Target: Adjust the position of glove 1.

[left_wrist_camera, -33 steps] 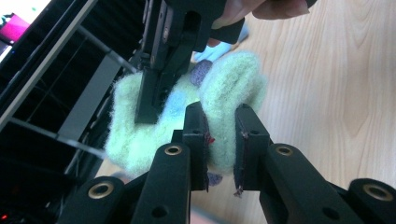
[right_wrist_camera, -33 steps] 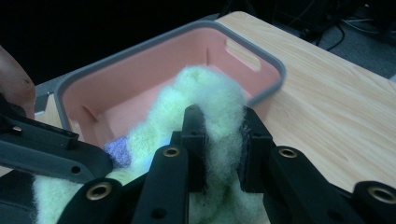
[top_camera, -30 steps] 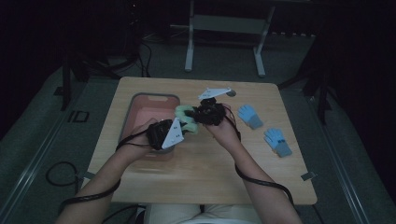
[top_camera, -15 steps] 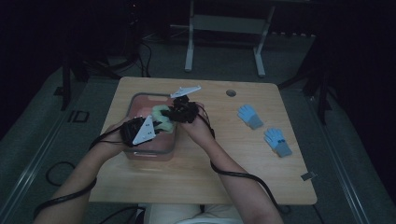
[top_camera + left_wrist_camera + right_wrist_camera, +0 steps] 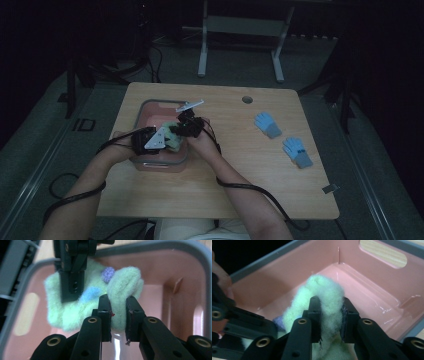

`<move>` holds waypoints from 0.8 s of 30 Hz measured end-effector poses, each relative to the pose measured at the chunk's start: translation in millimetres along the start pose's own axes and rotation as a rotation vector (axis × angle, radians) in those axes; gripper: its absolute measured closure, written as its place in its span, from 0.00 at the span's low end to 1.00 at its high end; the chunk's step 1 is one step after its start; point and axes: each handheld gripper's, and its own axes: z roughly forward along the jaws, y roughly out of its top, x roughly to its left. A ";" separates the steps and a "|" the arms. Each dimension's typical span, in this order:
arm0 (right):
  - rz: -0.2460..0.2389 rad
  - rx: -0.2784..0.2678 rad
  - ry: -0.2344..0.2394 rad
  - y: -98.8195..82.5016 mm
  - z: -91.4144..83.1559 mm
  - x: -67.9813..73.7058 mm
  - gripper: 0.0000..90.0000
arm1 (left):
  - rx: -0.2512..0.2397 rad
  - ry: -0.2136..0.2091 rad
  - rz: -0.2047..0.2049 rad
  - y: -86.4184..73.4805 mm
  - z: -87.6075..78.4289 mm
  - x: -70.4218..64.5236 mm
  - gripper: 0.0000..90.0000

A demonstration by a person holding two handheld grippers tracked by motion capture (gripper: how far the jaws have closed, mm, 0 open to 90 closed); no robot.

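A fuzzy pale green sock [image 5: 173, 138] with blue and purple dots hangs inside the pink bin [image 5: 150, 107], held from both sides. My left gripper [image 5: 165, 139] is shut on one fold of it. In the left gripper view the jaws [image 5: 117, 300] pinch the green sock [image 5: 125, 282], and the other gripper [image 5: 72, 277] clamps its far end. My right gripper [image 5: 178, 131] is shut on the other end. The right gripper view has the jaws [image 5: 330, 301] squeezing the sock [image 5: 322, 287] above the bin's floor [image 5: 367, 300].
The bin has a grey rim [image 5: 175, 247] and handle cut-outs in its walls. Two blue gloves [image 5: 267, 124] [image 5: 296, 151] lie on the wooden table [image 5: 250, 175] to the right. A round hole [image 5: 247, 99] sits near the table's far edge.
Both grippers have carried the green sock left from the table's middle to over and into the pink bin. The blue gloves have not moved.
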 end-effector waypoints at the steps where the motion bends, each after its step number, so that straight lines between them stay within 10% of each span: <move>1: -0.005 0.009 -0.009 -0.5 1.4 0.1 0.78 | 0.007 -0.013 0.004 0.9 2.3 1.5 0.86; 15: 0.024 -0.074 -0.023 -17.6 -28.2 -4.4 0.56 | 0.090 -0.102 -0.009 8.7 19.3 7.9 0.82; 24: 0.009 -0.148 -0.008 -19.4 -64.3 -0.8 0.48 | 0.076 -0.002 -0.217 12.5 3.7 11.7 0.38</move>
